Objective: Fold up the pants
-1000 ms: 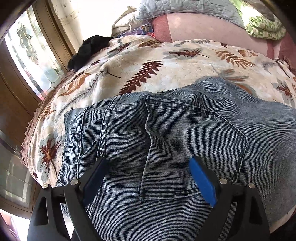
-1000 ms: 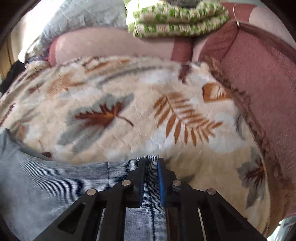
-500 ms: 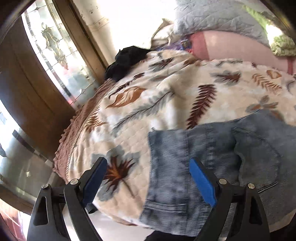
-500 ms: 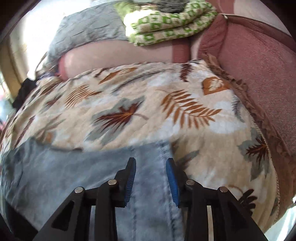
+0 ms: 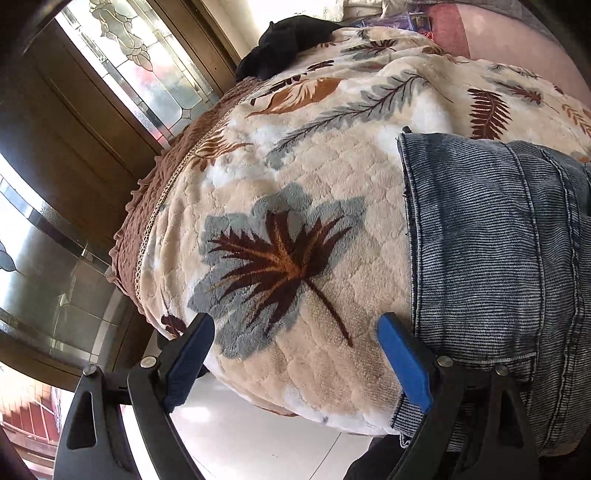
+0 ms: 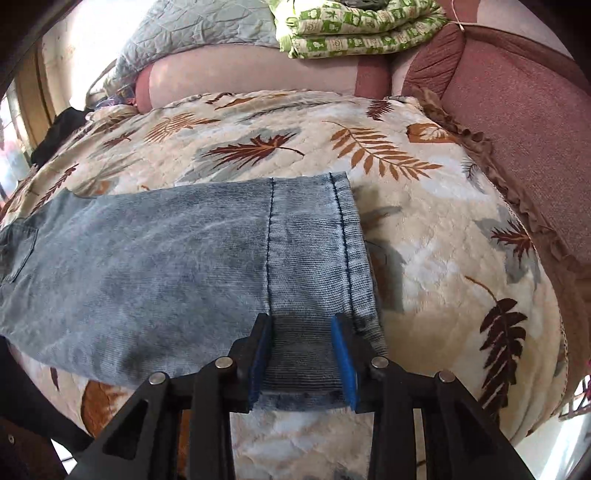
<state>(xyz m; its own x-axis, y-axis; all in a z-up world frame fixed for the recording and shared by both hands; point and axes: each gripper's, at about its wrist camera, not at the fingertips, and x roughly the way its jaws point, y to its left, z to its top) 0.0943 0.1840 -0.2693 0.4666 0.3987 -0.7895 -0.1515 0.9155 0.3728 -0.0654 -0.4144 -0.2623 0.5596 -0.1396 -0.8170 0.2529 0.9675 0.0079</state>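
Note:
Faded blue jeans [image 6: 177,254] lie flat across a leaf-patterned blanket [image 6: 424,236], legs stacked, the hem at the right. My right gripper [image 6: 303,354] is open and empty, its blue pads either side of the hem's near edge, just above the cloth. In the left wrist view the jeans' waist end [image 5: 495,258] lies at the right. My left gripper [image 5: 295,358] is wide open and empty over bare blanket [image 5: 303,184], its right pad close to the waistband corner.
A black garment [image 5: 288,48] lies at the far left corner of the bed. Folded green bedding [image 6: 354,29] and a grey quilt [image 6: 192,33] sit on the pink headboard. The bed edge and white floor tiles [image 5: 258,439] are just below my left gripper.
My right gripper has opened and let go of the hem, then pulled back. My left gripper has swung left off the jeans to the blanket beside the waistband.

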